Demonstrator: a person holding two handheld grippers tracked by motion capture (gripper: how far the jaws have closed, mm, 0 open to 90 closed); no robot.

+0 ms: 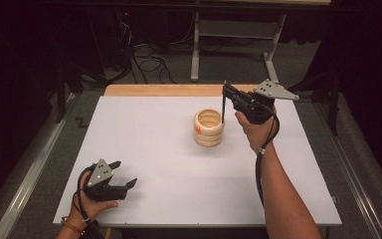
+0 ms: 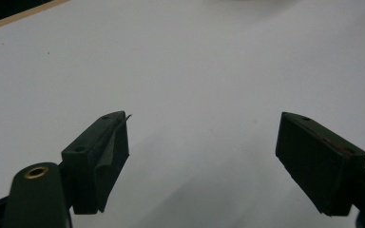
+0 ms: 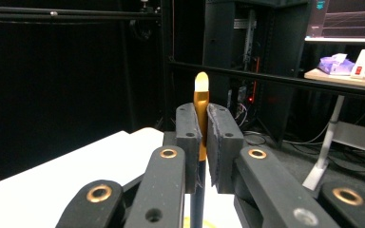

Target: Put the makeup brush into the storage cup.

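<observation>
The right gripper (image 1: pixel 225 94) was clamped on a slim dark pen with an orange upper barrel and pale cap (image 3: pixel 200 102), held upright between its pads. The pen's lower end sat over the mouth of the cream ribbed ring-stacked holder (image 1: pixel 209 128) at mid-table, apparently just at or inside the rim; lowering and release seemingly remained. The left gripper (image 1: pixel 125 174) rested near the front-left of the white table (image 1: pixel 144 149), jaws apart and empty, well away from the holder.
</observation>
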